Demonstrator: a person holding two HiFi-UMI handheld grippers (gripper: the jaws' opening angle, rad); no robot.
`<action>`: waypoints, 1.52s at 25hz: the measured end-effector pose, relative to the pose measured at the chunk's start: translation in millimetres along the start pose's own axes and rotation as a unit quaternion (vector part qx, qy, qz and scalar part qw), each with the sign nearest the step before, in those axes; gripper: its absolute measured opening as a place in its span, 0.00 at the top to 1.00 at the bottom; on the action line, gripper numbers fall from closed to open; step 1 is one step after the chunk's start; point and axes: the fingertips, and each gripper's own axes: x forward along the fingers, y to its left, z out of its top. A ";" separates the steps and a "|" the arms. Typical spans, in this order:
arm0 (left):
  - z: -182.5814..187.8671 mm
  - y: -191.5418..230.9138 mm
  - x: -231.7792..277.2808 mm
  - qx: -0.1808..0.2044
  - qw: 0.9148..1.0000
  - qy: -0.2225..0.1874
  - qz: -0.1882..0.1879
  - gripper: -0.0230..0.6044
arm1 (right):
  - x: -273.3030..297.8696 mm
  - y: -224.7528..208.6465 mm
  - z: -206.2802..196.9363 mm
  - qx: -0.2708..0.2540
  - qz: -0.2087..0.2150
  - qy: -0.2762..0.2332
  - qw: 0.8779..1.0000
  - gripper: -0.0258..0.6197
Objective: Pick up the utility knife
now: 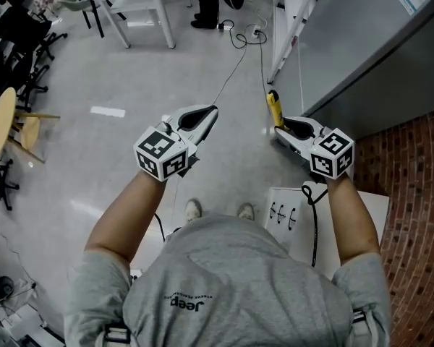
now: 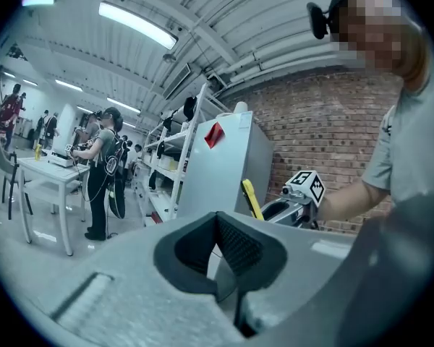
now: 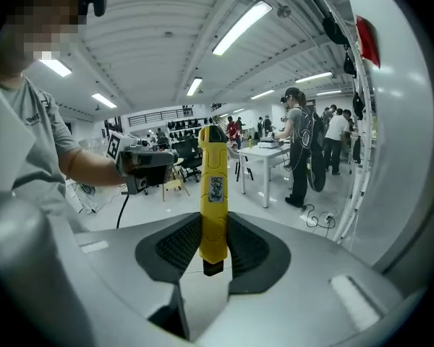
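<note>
Utility knife (image 3: 213,194): yellow body with a printed label, upright, clamped near its lower end between the pads of the right gripper (image 3: 214,246) and held in the air above the grey floor (image 1: 130,85), close to a grey cabinet (image 1: 362,49). Left gripper (image 2: 218,250): jaws closed together, nothing between them, raised alongside, apart from the knife. Brick wall (image 2: 325,121): behind the cabinet.
</note>
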 end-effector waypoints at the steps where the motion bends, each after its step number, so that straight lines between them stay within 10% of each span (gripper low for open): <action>1: 4.3 1.6 -2.5 0.000 1.000 -0.003 0.001 0.97 | 0.2 0.9 7.6 0.003 0.000 -0.009 1.000 0.77; 38: 80.5 0.7 -18.1 0.011 0.998 -0.053 -0.008 0.97 | -27.2 -0.2 118.9 0.102 -0.010 -0.215 0.971 0.77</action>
